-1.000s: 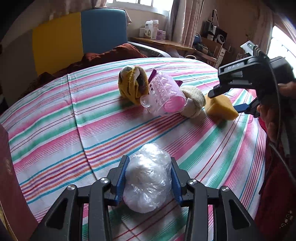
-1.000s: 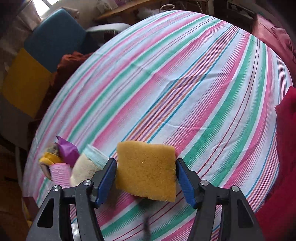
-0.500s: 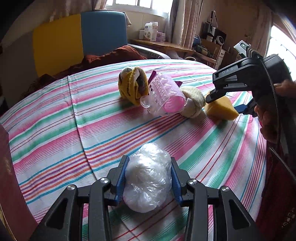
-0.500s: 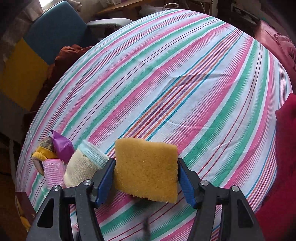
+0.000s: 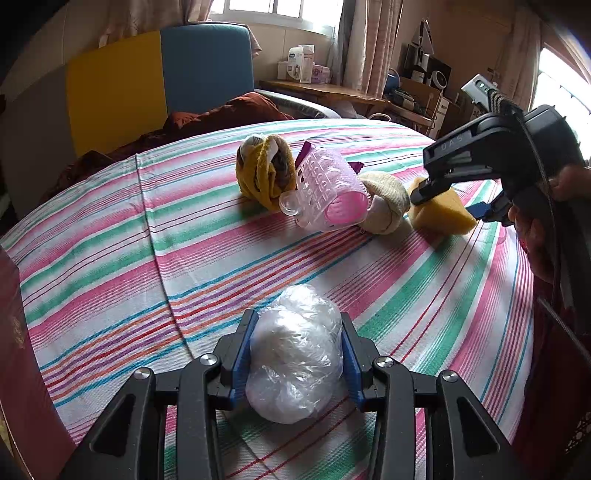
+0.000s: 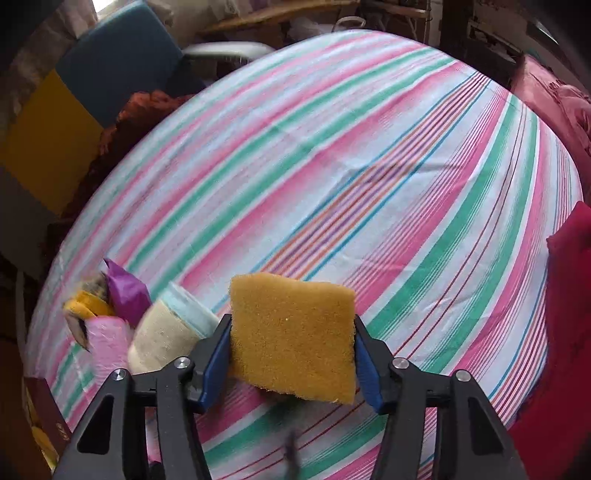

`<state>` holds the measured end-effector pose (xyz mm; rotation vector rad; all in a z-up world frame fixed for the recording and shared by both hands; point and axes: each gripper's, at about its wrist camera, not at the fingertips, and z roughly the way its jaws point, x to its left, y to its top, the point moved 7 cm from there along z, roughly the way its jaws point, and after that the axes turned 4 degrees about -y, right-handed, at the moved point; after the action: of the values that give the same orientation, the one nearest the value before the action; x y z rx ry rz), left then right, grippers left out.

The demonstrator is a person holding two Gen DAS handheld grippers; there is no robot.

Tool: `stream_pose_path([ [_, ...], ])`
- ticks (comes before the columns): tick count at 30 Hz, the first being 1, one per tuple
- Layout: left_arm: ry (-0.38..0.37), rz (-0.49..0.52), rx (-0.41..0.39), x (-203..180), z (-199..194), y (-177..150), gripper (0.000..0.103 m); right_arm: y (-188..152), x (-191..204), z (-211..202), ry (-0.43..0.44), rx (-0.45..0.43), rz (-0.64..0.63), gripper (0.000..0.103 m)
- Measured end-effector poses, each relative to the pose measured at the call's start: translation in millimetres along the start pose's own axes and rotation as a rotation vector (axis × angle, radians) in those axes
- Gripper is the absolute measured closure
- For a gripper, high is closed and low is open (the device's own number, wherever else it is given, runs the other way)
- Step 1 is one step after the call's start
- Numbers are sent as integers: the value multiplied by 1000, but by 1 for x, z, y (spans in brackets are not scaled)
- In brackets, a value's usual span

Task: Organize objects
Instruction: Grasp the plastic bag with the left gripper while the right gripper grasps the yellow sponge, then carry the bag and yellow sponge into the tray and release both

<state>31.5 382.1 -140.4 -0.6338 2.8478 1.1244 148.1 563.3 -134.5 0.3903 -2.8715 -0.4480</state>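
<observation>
sponge (image 6: 291,336) | R gripper (image 6: 291,354) just been closing, pinching sponge | L gripper (image 5: 295,354) clamped on plastic-wrap ball (image 5: 295,350) | risk: soft sponge squashes, slips → nudges sock roll (image 6: 166,338)

Striped cloth (image 5: 207,266) in pink, green, white over the bed, yellow-and-blue headboard (image 5: 159,81) beyond its far edge, rust-brown blanket (image 5: 221,114) bunched there, wooden shelf (image 5: 317,88) with white boxes (image 5: 301,68), curtains (image 5: 365,44), window (image 5: 280,7).
</observation>
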Motion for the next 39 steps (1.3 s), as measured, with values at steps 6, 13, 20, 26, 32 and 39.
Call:
stream_pose_path([
  [6, 0, -38, 20, 7, -10, 1, 67, 9, 6, -24, 128, -81, 31, 44],
  [13, 36, -90, -57, 27, -70, 7, 67, 12, 15, -58, 279, -180, 13, 44],
  [20, 134, -202, -134, 77, -136, -9, 67, -1, 45, -81, 374, -191, -74, 44],
  [26, 254, -323, -189, 133, -188, -33, 66, -44, 134, -102, 477, -168, -305, 44],
  [32, 394, -411, -248, 181, -236, -51, 66, -129, 222, -128, 587, -104, -579, 44],
  [39, 544, -454, -279, 216, -271, -69, 65, -223, 290, -130, 628, -7, -815, 44],
])
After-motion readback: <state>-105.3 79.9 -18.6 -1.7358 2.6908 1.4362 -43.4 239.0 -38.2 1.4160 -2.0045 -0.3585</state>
